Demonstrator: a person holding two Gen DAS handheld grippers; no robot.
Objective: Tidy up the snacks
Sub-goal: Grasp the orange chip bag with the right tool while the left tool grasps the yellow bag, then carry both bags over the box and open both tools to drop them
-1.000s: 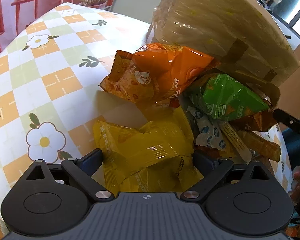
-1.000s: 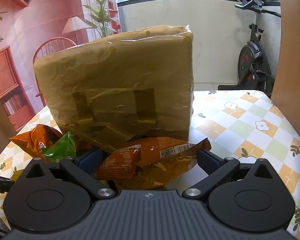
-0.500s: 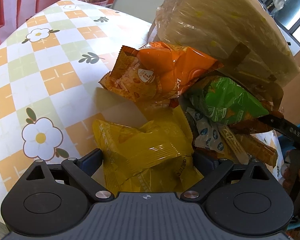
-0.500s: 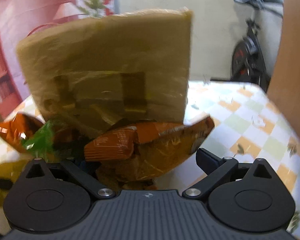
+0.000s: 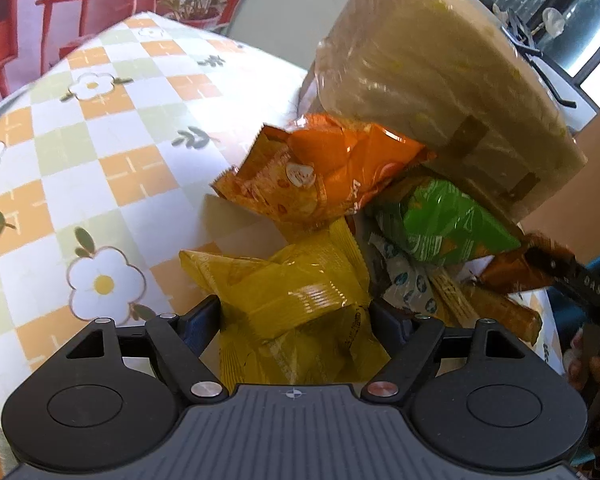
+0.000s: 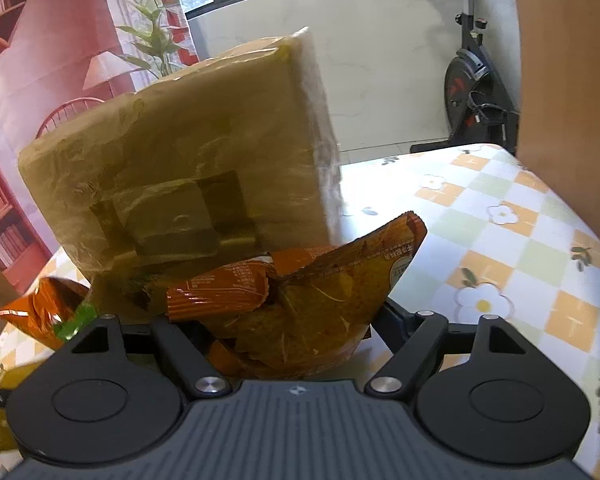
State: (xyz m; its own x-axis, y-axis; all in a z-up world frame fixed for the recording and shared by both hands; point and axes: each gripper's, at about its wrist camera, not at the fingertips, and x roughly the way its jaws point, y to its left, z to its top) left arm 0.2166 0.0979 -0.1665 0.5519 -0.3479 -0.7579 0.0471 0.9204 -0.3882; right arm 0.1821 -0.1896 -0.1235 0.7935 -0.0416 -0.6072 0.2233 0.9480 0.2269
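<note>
Left wrist: left gripper [image 5: 296,316] fingers pinch the yellow snack bag [image 5: 296,300] on the tablecloth [image 5: 100,160]. Right gripper [image 6: 284,320] is clamped on the brown-orange chip bag [image 6: 324,292]. Orange bag [image 5: 332,172] and green bag [image 5: 440,220] sit heaped against the taped cardboard box [image 5: 440,72]; sorting looks barely begun.

glossy foil snack packets [image 5: 300,300], film-wrapped box [image 5: 432,92], matt checked tablecloth [image 5: 100,152]

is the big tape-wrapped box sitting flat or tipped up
Tipped. In both wrist views the box leans at an angle, its lower edge propped on the snack pile, over the orange packet and green packet.
</note>
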